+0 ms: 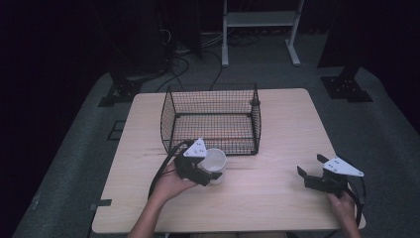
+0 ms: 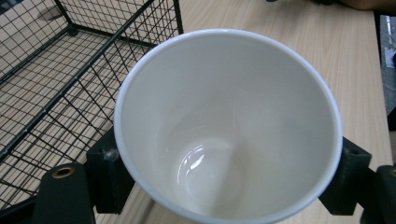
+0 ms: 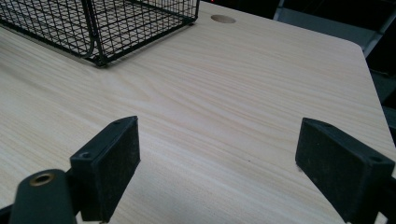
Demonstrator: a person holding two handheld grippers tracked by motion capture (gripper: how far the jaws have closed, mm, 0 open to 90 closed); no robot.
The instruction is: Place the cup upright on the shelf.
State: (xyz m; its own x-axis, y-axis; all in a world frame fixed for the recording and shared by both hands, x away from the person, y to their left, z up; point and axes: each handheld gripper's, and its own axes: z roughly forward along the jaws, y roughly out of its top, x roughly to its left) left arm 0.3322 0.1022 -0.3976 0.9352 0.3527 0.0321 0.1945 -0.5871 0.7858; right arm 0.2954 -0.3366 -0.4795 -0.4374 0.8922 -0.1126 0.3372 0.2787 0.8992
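**Cup in my left tool, basket just beyond it**

My left tool (image 1: 210, 174) is clamped on the white cup (image 1: 215, 162), one pad on each side of its wall, as the left gripper view shows with the pads pressed against the cup (image 2: 224, 126) from either flank; the cup stands mouth up, its long axis roughly upright, and it is empty inside; whether its base is clear of the worktop (image 1: 267, 198) I cannot tell. The relation that matters is cup to wire basket (image 1: 210, 119): the cup sits just in front of the basket's near wall, towards its left half, close to the wire but not touching as far as I can see; so I judge the move ahead to be up and over that near rim, then down inside. My right tool (image 1: 317, 174) rests well off to the right of the basket, its jaws standing wide apart over bare wood with nothing between them; my left is plainly the nearer hand.
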